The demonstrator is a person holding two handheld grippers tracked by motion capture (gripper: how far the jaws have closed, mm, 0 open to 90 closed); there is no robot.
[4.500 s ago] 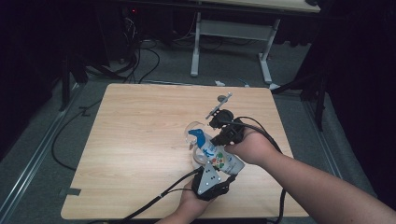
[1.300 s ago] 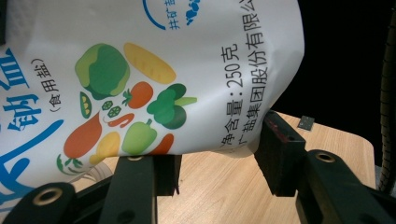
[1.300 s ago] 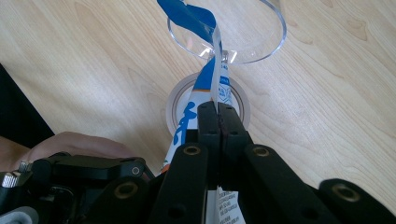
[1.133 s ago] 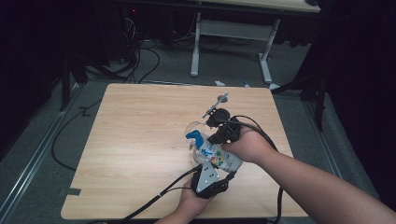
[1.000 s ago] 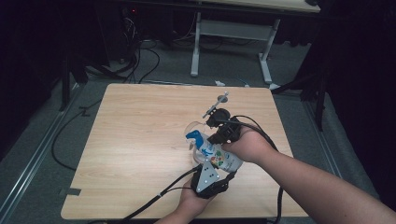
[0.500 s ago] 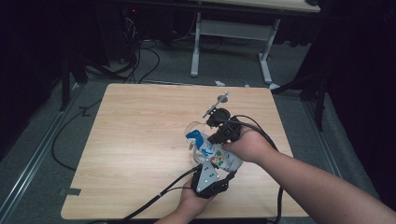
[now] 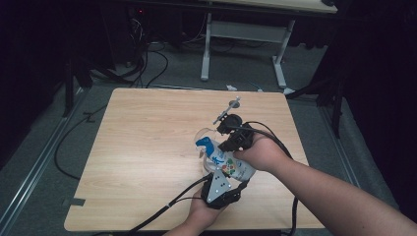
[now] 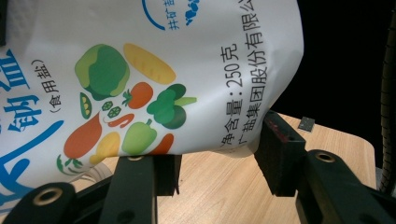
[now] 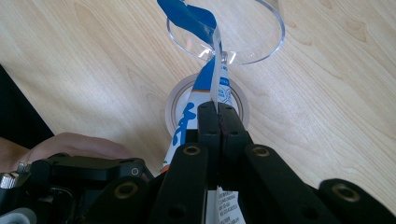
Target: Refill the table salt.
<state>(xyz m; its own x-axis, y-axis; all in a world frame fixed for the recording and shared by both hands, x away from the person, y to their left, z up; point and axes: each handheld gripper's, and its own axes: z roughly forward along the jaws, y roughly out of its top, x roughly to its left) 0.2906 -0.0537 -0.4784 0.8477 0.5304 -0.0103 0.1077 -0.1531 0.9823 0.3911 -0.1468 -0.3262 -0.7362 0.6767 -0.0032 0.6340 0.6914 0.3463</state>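
Your right gripper (image 9: 218,116) has its jaws pinched fully together on the thin top edge of the salt bag (image 7: 228,164), just below the blue torn flap (image 9: 189,16). Your left gripper (image 8: 215,161) has its jaws spread wide around the bag's bottom end; the far jaw touches the bag, contact at the near one can't be told. Bag is lifted and tilted, flap over the rim of a clear glass bowl (image 9: 266,44) just ahead of your right jaws. Beneath the bag sits a round white ring (image 9: 175,105) on the table (image 7: 147,142). Wide bare wood left of both jaws; the table's near edge is close behind your left hand (image 7: 199,219).
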